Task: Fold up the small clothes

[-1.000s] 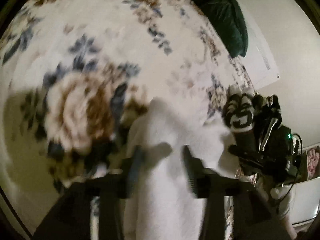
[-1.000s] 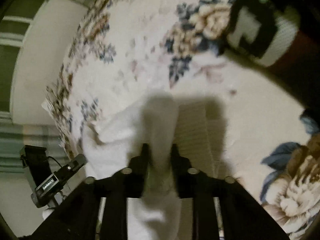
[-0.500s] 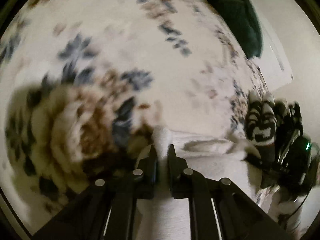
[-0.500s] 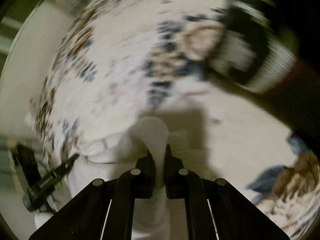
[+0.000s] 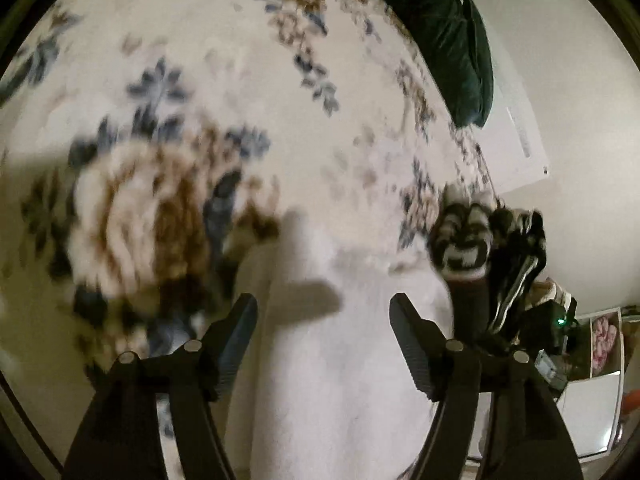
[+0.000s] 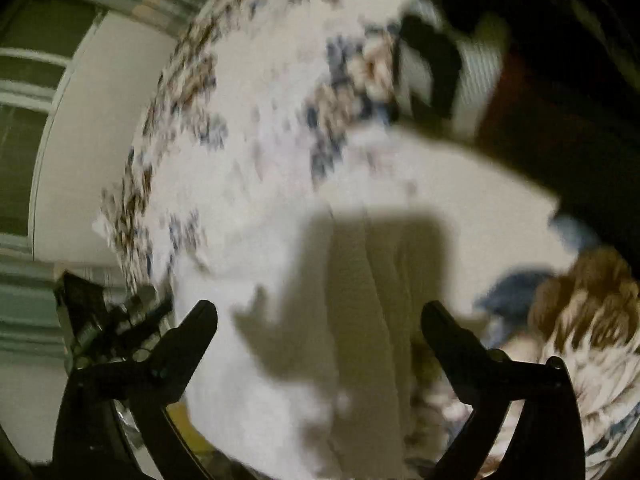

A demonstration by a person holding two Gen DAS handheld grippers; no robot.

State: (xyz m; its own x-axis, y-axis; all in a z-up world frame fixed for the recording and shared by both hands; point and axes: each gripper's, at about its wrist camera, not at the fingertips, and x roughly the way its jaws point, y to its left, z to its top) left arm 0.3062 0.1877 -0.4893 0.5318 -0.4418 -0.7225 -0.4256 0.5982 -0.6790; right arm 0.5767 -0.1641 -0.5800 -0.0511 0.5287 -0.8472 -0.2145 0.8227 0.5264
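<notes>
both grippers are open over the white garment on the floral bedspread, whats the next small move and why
Probably lift both grippers clear and look over the fold. The left gripper and right gripper have just been opening, with the white garment lying below their jaws, gripped by neither, on the floral bedspread. Blur hides whether its edges line up.

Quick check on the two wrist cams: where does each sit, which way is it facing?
Left wrist: on the left gripper, angled down at the white garment on the floral bedspread; jaws open, the gloved right hand visible.
Right wrist: on the right gripper, angled down at the same garment; jaws open, a patterned glove at top.
Shared: garment and bedspread.
</notes>
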